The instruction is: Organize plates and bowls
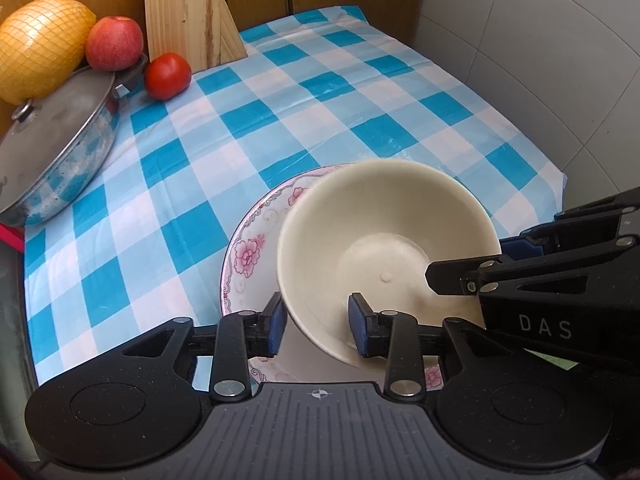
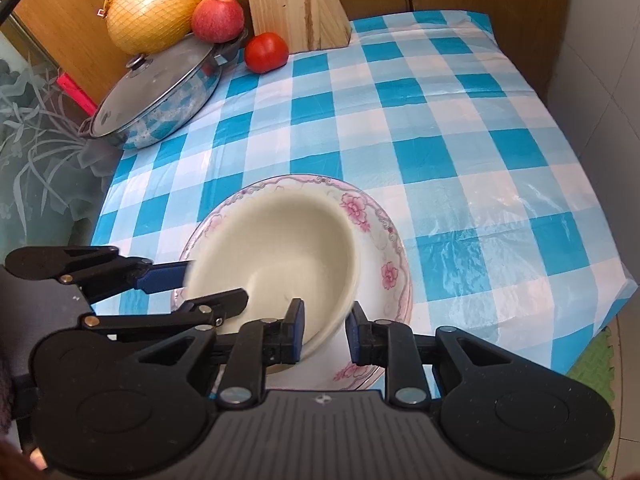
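Note:
A plain cream bowl (image 1: 384,240) sits tilted over a white plate with pink flowers (image 1: 248,256) on the checked tablecloth. My left gripper (image 1: 316,328) straddles the bowl's near rim, one blue pad outside and one inside, with a visible gap. My right gripper (image 2: 324,334) straddles the bowl's (image 2: 280,248) rim from the other side, above the plate (image 2: 380,236), also with a gap. The right gripper's fingers (image 1: 500,264) show at the right of the left wrist view, and the left gripper's fingers (image 2: 160,276) show at the left of the right wrist view.
A lidded steel pan (image 2: 160,84) stands at the table's far left with a netted pomelo (image 2: 156,12) and an apple (image 2: 218,18) on it. A tomato (image 2: 266,52) and a wooden board (image 2: 292,4) are at the back. A tiled wall (image 1: 540,60) borders the right.

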{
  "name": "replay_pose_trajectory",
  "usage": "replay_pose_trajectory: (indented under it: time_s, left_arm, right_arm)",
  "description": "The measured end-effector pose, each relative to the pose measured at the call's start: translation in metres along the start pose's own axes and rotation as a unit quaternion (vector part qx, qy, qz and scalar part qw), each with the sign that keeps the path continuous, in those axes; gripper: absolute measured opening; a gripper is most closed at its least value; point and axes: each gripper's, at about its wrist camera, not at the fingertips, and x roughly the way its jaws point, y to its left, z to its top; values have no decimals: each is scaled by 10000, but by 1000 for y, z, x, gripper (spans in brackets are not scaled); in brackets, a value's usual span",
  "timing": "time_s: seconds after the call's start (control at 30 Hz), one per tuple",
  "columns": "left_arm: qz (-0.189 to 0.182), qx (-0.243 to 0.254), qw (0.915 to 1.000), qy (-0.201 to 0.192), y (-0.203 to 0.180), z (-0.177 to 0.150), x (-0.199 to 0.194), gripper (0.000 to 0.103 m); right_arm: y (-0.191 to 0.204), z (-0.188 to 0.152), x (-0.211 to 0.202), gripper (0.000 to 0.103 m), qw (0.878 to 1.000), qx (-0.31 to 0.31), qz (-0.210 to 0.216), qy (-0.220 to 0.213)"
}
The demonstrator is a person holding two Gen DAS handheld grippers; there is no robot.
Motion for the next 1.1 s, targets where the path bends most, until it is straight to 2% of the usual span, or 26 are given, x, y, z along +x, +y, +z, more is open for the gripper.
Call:
replay_pose_trajectory:
  time_s: [0.17,0.37,0.53,0.73,0.8,0.93,1.0,1.1]
  left_arm:
    - [70,-125,9999,-91,8,1,-2,56]
    - [125,-186,9996,-150,11,-1,-5,59]
    - [98,-278,9993,-250,12,-5,-12,63]
    - [-4,-563,9973,-470,16,-15,-27,65]
    - [-8,-683,9961,-558,18,-20,-32,71]
    - [-59,-948,9927,-748,22,-32,-40,76]
    - [-48,-1032,9912,-821,21,-39,-43,81]
    - [-6,-1095,9899,-902,20,-46,-45,82]
  right_arm:
    - [-6,-1,-4,31,9999,68,-46,-93]
    - [-9,-5,-13,33,9993,163,-102,-327]
    - [-3,-14,-31,34,9964,64,-249,-805]
    - [9,-36,-52,38,9894,27,-215,-1433]
    - [11,-44,-55,39,9874,54,-242,-1566]
    - [12,-58,-52,39,9858,125,-306,-1646]
    - [9,-64,-51,39,9850,240,-284,-1683]
    - [7,-72,-51,40,9833,353,-301,-1760]
